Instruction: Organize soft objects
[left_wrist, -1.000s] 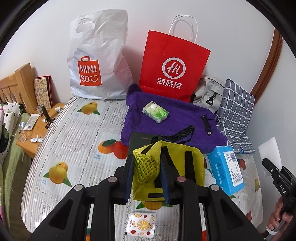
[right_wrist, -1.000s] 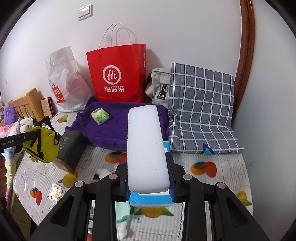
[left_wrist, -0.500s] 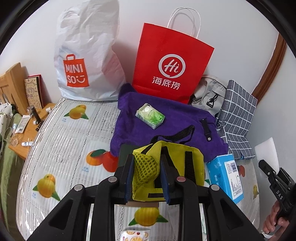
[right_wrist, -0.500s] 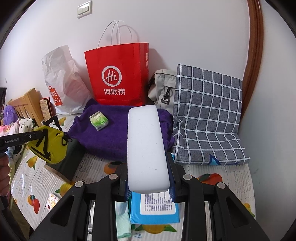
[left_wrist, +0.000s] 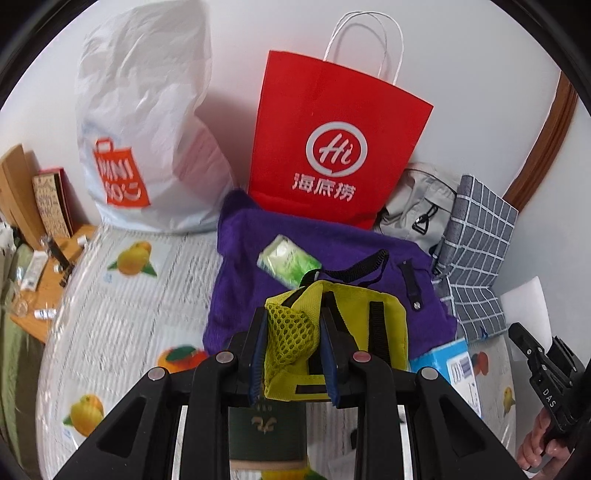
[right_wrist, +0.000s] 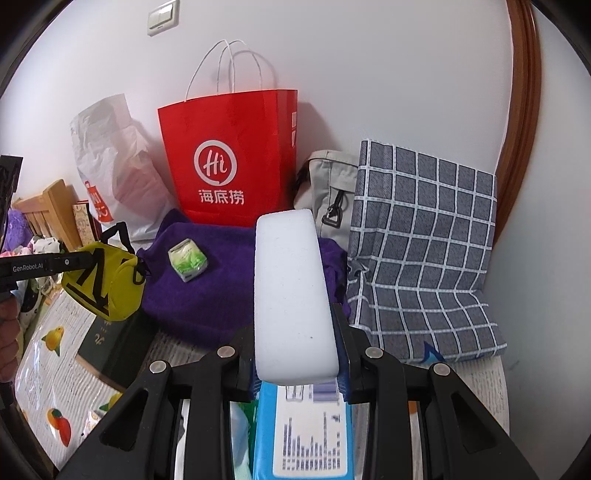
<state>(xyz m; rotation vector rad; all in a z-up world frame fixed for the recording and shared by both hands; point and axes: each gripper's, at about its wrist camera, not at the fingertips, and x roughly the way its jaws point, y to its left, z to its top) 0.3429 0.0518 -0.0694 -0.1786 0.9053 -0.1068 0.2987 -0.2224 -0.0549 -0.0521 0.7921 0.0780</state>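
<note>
The left gripper (left_wrist: 291, 350) pinches the yellow mesh pouch (left_wrist: 343, 343) in the air above the near edge of the purple towel (left_wrist: 243, 288); the right gripper (right_wrist: 295, 354) clamps a white sponge block (right_wrist: 291, 295) over a blue wipes pack (right_wrist: 310, 435). A tissue pack (left_wrist: 288, 260) lies on the towel; the red paper bag (left_wrist: 332, 147), white plastic bag (left_wrist: 140, 140) and checked cushion (right_wrist: 421, 251) line the wall behind, leaving bare fruit-print mattress (left_wrist: 122, 314) on the left

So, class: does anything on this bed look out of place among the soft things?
Yes: a dark green hardback book lies on the fruit-print mattress beside the purple towel. It is rigid, unlike the pouch, sponge and cushions around it.
</note>
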